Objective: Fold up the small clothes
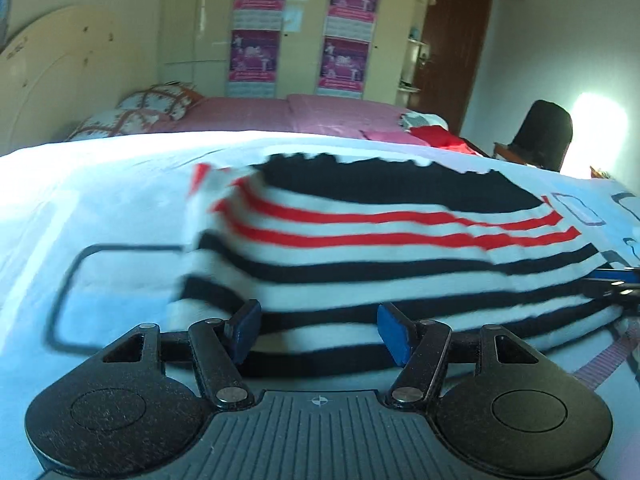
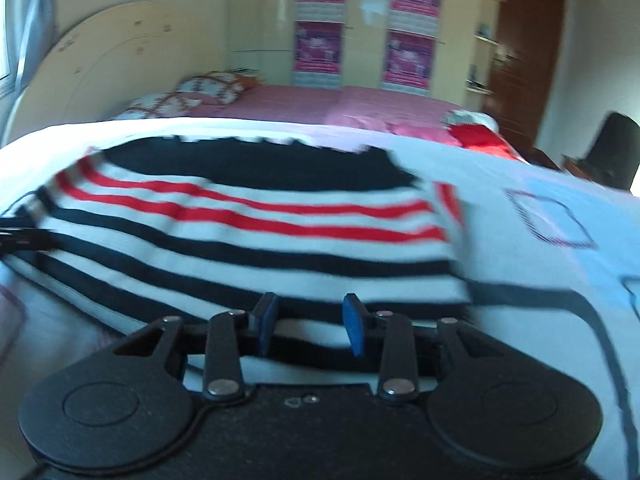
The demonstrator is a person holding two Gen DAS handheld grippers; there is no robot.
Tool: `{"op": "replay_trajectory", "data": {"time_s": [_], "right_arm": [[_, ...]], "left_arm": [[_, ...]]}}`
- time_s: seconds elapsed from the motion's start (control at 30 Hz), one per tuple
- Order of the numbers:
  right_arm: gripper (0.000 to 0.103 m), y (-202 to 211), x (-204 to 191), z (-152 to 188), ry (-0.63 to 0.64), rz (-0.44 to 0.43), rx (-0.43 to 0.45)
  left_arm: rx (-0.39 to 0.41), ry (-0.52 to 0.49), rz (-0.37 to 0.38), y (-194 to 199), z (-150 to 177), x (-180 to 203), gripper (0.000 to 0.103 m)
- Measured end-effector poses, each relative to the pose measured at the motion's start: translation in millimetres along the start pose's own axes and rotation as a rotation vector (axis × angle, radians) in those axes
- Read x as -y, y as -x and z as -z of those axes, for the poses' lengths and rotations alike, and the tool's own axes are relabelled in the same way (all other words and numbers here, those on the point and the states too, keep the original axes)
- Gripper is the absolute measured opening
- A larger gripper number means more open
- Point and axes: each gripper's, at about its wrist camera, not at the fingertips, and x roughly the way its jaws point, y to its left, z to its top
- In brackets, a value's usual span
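A small knitted garment [image 1: 380,248] with black, red and white stripes lies flat on a white printed sheet [image 1: 100,200]. It also shows in the right wrist view [image 2: 248,232]. My left gripper [image 1: 318,332] is open, its blue pads [image 1: 394,334] at the garment's near hem, left part. My right gripper [image 2: 308,324] is open with a narrower gap, its blue pads [image 2: 354,328] at the near hem, right part. Neither holds cloth. The right gripper's tip shows at the right edge of the left wrist view [image 1: 616,286].
Behind the sheet is a bed with a pink cover [image 1: 280,116], patterned pillows [image 1: 152,108] and a red cloth pile [image 1: 440,138]. A wardrobe with posters [image 1: 304,28], a brown door [image 1: 452,48] and a dark chair [image 1: 540,132] stand beyond.
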Motion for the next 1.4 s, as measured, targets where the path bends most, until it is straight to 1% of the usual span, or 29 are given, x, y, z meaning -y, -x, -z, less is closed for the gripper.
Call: {"op": "replay_trajectory", "data": {"time_s": [0.03, 0.13, 0.23, 0.27, 0.3, 0.37, 0.4, 0.5, 0.53, 0.63, 0.7, 0.8, 0.9, 1.03, 1.1, 1.23, 1.4], "right_arm": [[0.035, 1, 11, 5, -0.009, 0.025, -0.009], [0.034, 8, 36, 19, -0.056, 0.025, -0.016], [0.033, 8, 35, 22, -0.035, 0.043, -0.02], [0.034, 10, 31, 19, -0.044, 0.053, -0.025], [0.035, 16, 26, 15, -0.052, 0.048, -0.01], [0.037, 27, 14, 8, -0.062, -0.004, 0.047], [0.037, 28, 4, 5, -0.059, -0.029, 0.053], [0.035, 18, -32, -2, -0.028, -0.109, 0.038], [0.035, 13, -46, -3, -0.005, -0.121, 0.036], [0.036, 2, -73, -3, 0.052, -0.129, 0.02], [0.036, -7, -77, 2, 0.089, -0.093, -0.019], [0.035, -2, -61, 8, 0.082, -0.089, -0.015], [0.035, 7, -36, 16, 0.078, -0.041, -0.014], [0.035, 15, 11, 27, -0.012, 0.034, -0.028], [0.035, 16, 25, 32, -0.041, 0.022, -0.032], [0.038, 13, 21, 30, -0.031, 0.03, -0.044], [0.038, 12, 24, 31, -0.056, 0.022, -0.043]], "left_arm": [[-0.002, -0.004, -0.004, 3, 3, -4, 0.064], [-0.009, -0.032, -0.018, 5, 8, -9, 0.064], [-0.011, -0.018, -0.039, 4, 5, -8, 0.064], [-0.009, -0.007, -0.051, 6, 2, -4, 0.064], [0.006, -0.006, -0.055, 11, 0, 2, 0.064], [0.049, -0.012, -0.024, 19, -3, 13, 0.064], [0.06, -0.014, -0.012, 19, -5, 21, 0.064], [0.044, -0.03, 0.015, 10, -6, 44, 0.064], [0.038, -0.035, 0.017, 6, -6, 50, 0.064], [-0.002, -0.042, -0.007, -5, 2, 55, 0.064], [0.002, -0.02, -0.013, -3, 9, 48, 0.064], [0.005, 0.004, -0.017, 3, 15, 28, 0.064], [0.003, 0.018, -0.029, 8, 19, 9, 0.064], [0.0, 0.024, -0.036, 10, 21, -5, 0.064], [-0.003, 0.003, -0.049, 7, 21, -1, 0.064], [-0.004, 0.002, -0.084, 3, 19, 5, 0.065], [-0.007, -0.005, -0.08, 4, 20, 5, 0.065]]}}
